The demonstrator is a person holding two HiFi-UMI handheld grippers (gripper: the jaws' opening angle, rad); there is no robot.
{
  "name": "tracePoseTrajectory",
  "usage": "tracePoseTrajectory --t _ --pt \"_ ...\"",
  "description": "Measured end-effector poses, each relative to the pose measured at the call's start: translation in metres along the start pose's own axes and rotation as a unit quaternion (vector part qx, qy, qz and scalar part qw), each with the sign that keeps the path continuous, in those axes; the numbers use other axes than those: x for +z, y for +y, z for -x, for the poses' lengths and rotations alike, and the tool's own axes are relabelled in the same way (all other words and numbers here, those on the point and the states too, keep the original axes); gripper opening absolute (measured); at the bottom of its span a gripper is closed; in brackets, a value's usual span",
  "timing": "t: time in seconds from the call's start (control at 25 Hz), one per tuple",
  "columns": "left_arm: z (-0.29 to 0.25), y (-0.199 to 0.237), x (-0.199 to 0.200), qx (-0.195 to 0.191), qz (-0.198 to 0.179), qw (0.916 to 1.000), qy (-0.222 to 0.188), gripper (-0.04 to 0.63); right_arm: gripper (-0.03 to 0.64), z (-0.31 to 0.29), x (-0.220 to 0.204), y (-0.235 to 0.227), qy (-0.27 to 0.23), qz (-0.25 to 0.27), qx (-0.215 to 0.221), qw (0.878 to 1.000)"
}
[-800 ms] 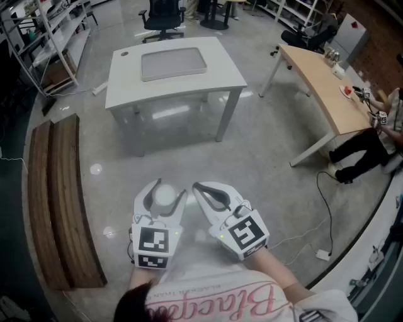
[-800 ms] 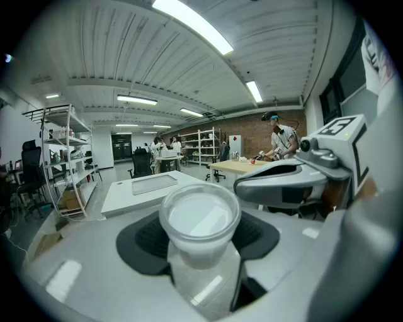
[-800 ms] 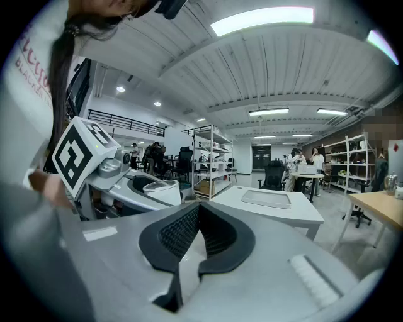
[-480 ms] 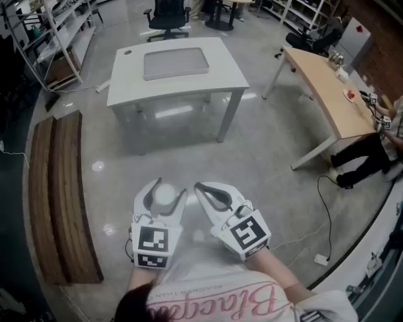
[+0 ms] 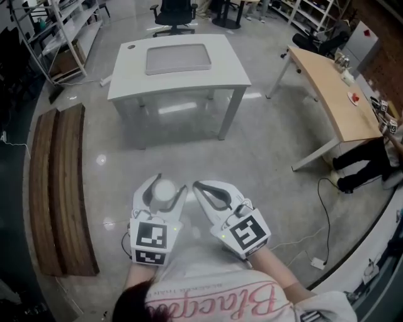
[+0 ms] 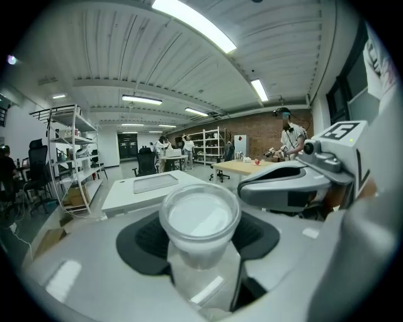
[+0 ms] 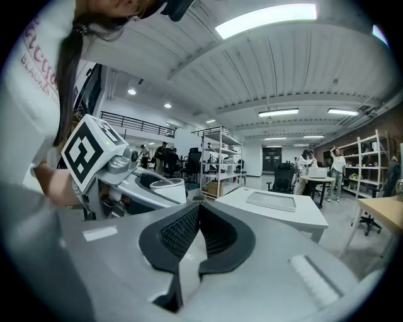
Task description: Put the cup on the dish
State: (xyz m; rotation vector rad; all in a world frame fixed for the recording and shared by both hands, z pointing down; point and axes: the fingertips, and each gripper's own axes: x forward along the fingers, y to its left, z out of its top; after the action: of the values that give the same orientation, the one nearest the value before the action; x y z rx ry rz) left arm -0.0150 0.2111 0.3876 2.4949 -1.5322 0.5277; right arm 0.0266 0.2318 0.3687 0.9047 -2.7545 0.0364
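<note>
A clear plastic cup (image 5: 165, 191) stands upright between the pads of my left gripper (image 5: 169, 184), which is shut on it. In the left gripper view the cup (image 6: 199, 220) fills the centre, rim up. My right gripper (image 5: 196, 186) is just to its right, shut with nothing in it, pads together (image 7: 196, 210). From the right gripper view the cup (image 7: 167, 187) shows at the left. The dish, a flat grey tray (image 5: 178, 59), lies on the white table (image 5: 126, 82) well ahead of both grippers, across bare floor. It also appears as the tray (image 6: 154, 182) and the tray (image 7: 272, 200).
A wooden bench (image 5: 60, 188) runs along the left. A wood-topped desk (image 5: 330, 94) stands at the right, with a person's legs (image 5: 365, 160) beside it. Metal shelves (image 5: 56, 31) and an office chair (image 5: 173, 12) stand behind the table. A cable (image 5: 327, 207) lies on the floor.
The view has drifted a little, with the bench and table shifting slightly in frame. Both grippers keep the same pose, and the cup stays in the left one.
</note>
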Motion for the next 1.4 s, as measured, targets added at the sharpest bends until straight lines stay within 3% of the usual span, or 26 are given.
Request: tracePoseTrajectory --t 0.4,0.84,1.4 --pt "-0.034 0.020 0.014 -0.018 -0.011 0.9997 -0.007 0.258 -0.008 -0.024 -0.005 -0.034 0.006 -0.019 -0.028 0.999" --pt "-0.116 0.076 0.042 -0.019 -0.015 0.9996 -0.015 0.258 -0.008 -0.095 0.008 -0.105 0.008 -0.010 -0.027 1.000" --pt "-0.209 0.138 0.072 -0.052 -0.028 0.9982 -0.011 0.258 -0.008 -0.180 0.022 -0.190 0.015 -0.023 -0.055 0.998"
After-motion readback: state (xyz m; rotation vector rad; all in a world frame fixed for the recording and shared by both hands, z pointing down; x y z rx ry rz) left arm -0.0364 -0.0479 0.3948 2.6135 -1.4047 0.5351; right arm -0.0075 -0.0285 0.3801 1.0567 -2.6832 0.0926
